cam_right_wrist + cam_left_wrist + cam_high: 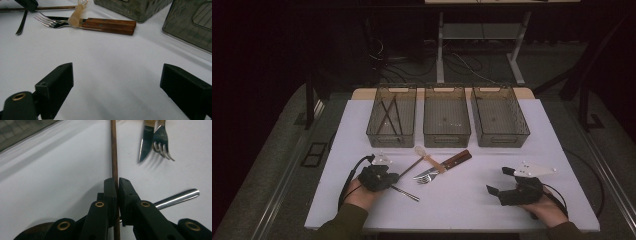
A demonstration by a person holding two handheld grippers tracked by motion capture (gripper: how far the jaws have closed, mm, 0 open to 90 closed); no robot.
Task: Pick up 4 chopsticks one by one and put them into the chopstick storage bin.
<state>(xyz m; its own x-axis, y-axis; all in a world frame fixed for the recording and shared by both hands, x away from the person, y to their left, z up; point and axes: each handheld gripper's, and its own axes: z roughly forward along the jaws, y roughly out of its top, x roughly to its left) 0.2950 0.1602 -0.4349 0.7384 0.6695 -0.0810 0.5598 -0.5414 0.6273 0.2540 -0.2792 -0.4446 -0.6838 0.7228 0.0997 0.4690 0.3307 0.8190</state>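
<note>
My left gripper is shut on a thin brown chopstick that lies on the white table and runs straight away between the pads. In the high view this gripper sits at the front left, with the chopstick slanting up to the right. A shiny metal handle lies just under and to the right of the jaws. My right gripper rests low over bare table with its jaws wide open and nothing between them; in the high view it is at the front right.
A knife and fork with wooden handles and a cream-coloured utensil lie mid-table. Three smoky plastic bins stand in a row behind: the left bin holds dark chopsticks, then the middle bin and the right bin.
</note>
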